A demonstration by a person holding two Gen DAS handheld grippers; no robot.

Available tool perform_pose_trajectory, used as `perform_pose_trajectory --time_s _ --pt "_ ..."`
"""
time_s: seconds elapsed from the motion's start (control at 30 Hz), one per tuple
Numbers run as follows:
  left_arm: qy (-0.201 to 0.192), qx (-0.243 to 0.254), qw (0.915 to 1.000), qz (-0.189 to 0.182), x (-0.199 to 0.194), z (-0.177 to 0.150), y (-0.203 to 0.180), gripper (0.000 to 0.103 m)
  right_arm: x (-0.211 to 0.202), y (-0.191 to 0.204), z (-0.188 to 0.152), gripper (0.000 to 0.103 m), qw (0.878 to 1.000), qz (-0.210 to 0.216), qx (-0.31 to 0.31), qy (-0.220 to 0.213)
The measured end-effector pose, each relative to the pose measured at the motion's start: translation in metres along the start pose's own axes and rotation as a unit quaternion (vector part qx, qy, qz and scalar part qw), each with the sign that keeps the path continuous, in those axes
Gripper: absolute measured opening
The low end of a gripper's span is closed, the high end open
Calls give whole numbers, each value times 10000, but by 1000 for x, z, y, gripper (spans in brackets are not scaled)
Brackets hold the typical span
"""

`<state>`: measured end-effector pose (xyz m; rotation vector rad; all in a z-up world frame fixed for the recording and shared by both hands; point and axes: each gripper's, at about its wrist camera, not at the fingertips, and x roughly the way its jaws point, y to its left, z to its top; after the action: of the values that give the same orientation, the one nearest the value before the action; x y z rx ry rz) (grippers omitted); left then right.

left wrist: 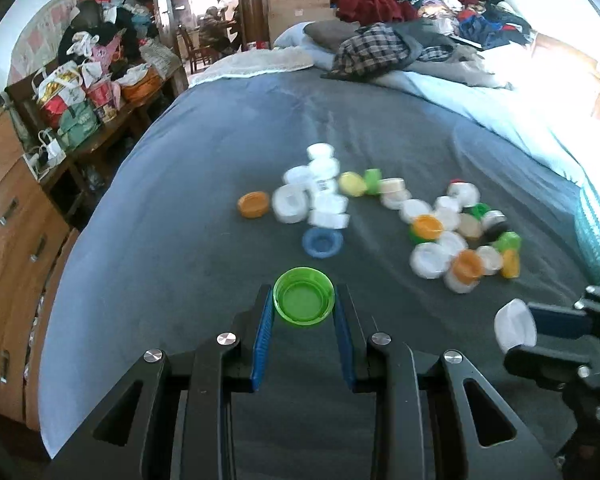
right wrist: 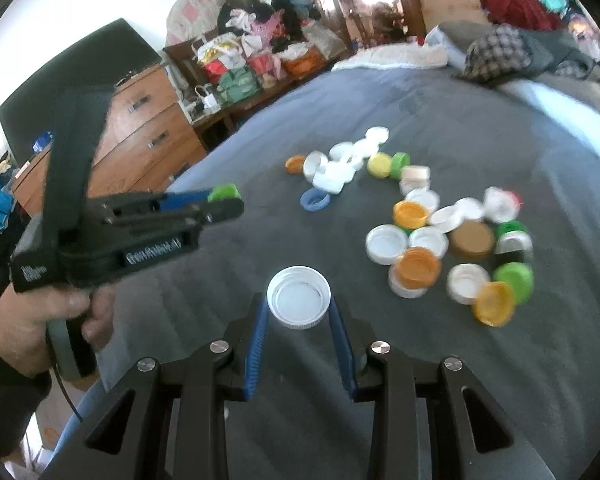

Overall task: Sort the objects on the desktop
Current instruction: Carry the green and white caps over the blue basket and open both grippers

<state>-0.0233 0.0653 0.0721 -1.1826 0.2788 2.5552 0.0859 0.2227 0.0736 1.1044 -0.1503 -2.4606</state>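
The left gripper [left wrist: 304, 307] has its fingers [left wrist: 262, 340] squeezed tight on a green cap [left wrist: 304, 301], open side up, held above the bed [left wrist: 204, 184]. The right gripper [right wrist: 299, 309] pinches a white cap [right wrist: 299, 297] the same way. Many more caps [right wrist: 440, 236] lie in two bunches on the grey blanket, further away.

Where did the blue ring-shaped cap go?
The blue ring-shaped cap lies on the grey blanket, just in front of the white caps near the left pile, beyond the green cap.
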Motion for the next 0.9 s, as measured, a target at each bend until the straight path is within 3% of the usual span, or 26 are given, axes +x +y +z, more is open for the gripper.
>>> perform_pose_trajectory --time_s 0.4,0.9 --pt "-540 559 9968 -202 -59 34 -96 25 -126 -25 0 34 9934 -826 -12 -797" --pt "-890 1282 9867 -463 -94 65 -205 25 -234 -89 -27 34 9770 -1532 504 -1396"
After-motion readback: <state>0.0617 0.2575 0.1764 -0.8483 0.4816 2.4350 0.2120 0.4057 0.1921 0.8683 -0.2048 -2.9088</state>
